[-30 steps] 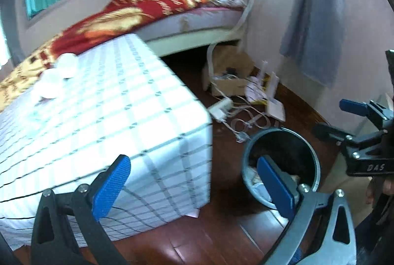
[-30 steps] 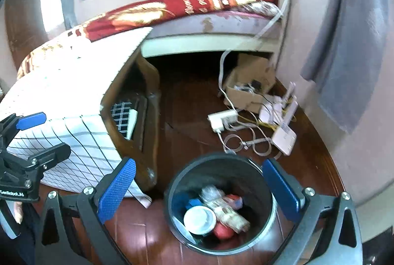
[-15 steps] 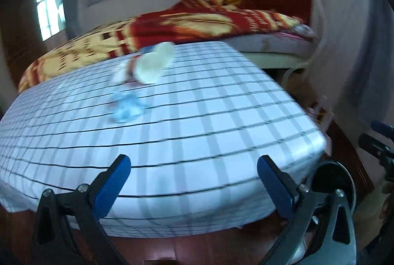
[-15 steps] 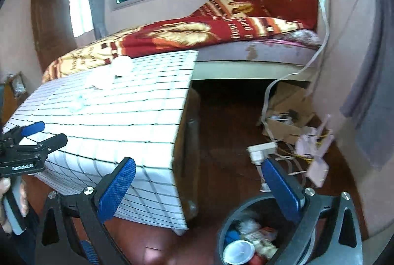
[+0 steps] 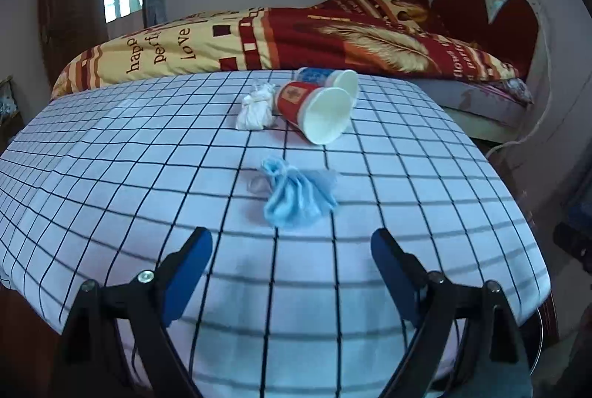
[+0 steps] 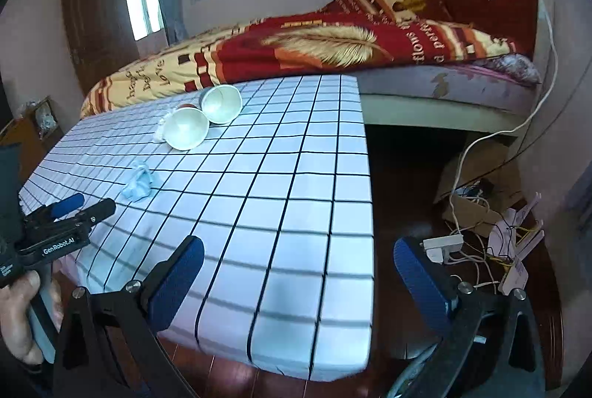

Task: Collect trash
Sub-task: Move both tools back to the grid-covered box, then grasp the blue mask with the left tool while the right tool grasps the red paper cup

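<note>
A crumpled blue tissue (image 5: 298,200) lies on the checked tablecloth (image 5: 111,176), just ahead of my open, empty left gripper (image 5: 292,266). Behind it lie a white tissue wad (image 5: 255,107), a red paper cup (image 5: 314,111) on its side and a blue paper cup (image 5: 329,80) on its side. In the right wrist view the blue tissue (image 6: 138,181), the two cups (image 6: 201,118) and the left gripper (image 6: 79,207) show at left. My right gripper (image 6: 296,277) is open and empty over the table's near right corner.
A bed (image 5: 296,39) with a red and yellow blanket stands behind the table. On the floor at right lie a cardboard box (image 6: 477,183), a power strip (image 6: 442,246) and tangled cables. A bin rim (image 5: 538,342) peeks out at the table's right.
Both grippers swung up and left, away from the trash bin on the floor and toward the tabletop. The left gripper now faces the blue tissue closely. Both stayed open.
</note>
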